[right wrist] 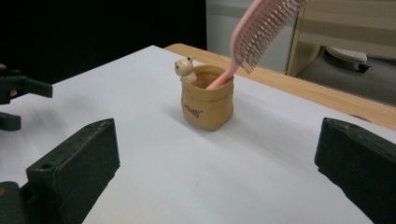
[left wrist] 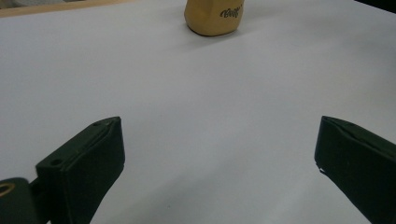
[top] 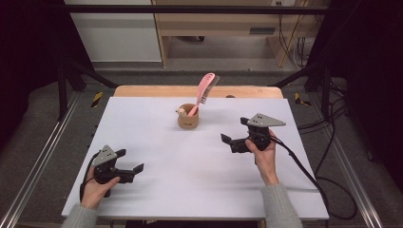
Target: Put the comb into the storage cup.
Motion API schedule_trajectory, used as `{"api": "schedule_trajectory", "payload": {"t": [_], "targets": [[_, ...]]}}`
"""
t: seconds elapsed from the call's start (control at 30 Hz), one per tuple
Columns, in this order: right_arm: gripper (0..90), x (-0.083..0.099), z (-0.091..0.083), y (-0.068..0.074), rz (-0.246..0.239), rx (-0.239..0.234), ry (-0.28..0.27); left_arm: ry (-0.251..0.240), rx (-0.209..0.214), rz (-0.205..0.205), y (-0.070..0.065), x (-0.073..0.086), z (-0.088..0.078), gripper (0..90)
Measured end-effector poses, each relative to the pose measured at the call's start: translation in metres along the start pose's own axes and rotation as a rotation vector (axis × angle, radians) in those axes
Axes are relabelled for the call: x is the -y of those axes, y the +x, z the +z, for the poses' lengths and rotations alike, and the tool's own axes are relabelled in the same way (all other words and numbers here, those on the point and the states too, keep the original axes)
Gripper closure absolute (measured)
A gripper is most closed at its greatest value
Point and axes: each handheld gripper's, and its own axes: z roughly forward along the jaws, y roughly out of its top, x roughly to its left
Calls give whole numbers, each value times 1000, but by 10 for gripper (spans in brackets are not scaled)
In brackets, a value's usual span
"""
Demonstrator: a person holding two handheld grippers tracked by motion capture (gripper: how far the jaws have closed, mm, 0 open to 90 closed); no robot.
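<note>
A small tan bag-shaped holder (top: 188, 117) with a little bear figure on its rim stands at the far middle of the white table (top: 157, 190). A pink comb (top: 204, 91) stands in it, handle down, leaning right. My left gripper (top: 130, 160) rests open low over the table's near left. My right gripper (top: 234, 130) is open at the right, pointing left toward the holder (right wrist: 207, 102), with the comb (right wrist: 264, 28) above it. The holder's base (left wrist: 214, 17) lies far ahead of the left jaws. Nothing sits between either pair of jaws.
A wooden edge (top: 142, 91) runs along the table's far side. Black frame posts stand at both sides, and cables (top: 328, 180) trail over the floor at the right. A wooden shelf unit (top: 223, 28) stands beyond the table.
</note>
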Motion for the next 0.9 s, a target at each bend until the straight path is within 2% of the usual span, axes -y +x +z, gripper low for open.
{"api": "schedule_trajectory", "payload": {"t": [0.37, 0.53, 0.73, 0.9], "targets": [[7, 39, -17, -16, 40, 13, 34, 3, 3, 4, -1, 0, 0, 19], [8, 53, -25, -20, 38, 15, 48, 7, 5, 9, -1, 0, 1, 19], [4, 73, -34, -25, 33, 38, 71, 6, 6, 9, -1, 0, 1, 19], [4, 90, -43, -30, 66, 33, 85, 7, 8, 12, -2, 0, 1, 19]]}}
